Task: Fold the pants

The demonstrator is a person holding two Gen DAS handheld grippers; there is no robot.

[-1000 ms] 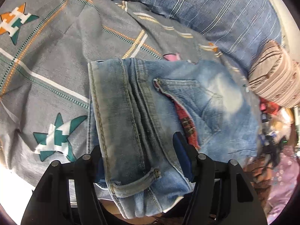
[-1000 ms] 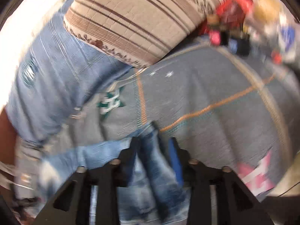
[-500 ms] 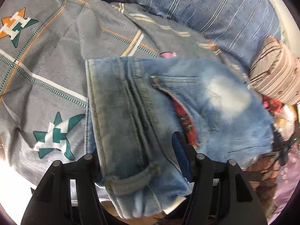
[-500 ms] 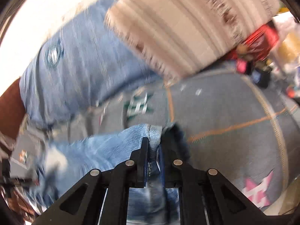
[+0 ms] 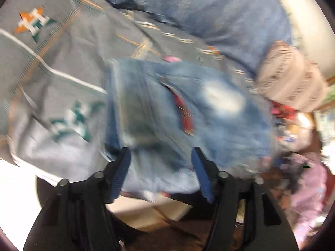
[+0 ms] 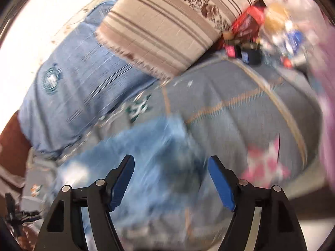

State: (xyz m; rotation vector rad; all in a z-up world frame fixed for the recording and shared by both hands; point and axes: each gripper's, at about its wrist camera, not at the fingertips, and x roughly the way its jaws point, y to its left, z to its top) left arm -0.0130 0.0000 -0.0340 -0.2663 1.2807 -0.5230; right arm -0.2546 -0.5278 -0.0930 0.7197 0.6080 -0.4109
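While blur hides any lettering, jeans (image 5: 188,113) lie folded on bedspread (image 5: 62,67)

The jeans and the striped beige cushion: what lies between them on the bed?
In the right wrist view, only the grey patterned bedcover with a green star print lies between the jeans and the striped beige cushion; nothing else sits there.
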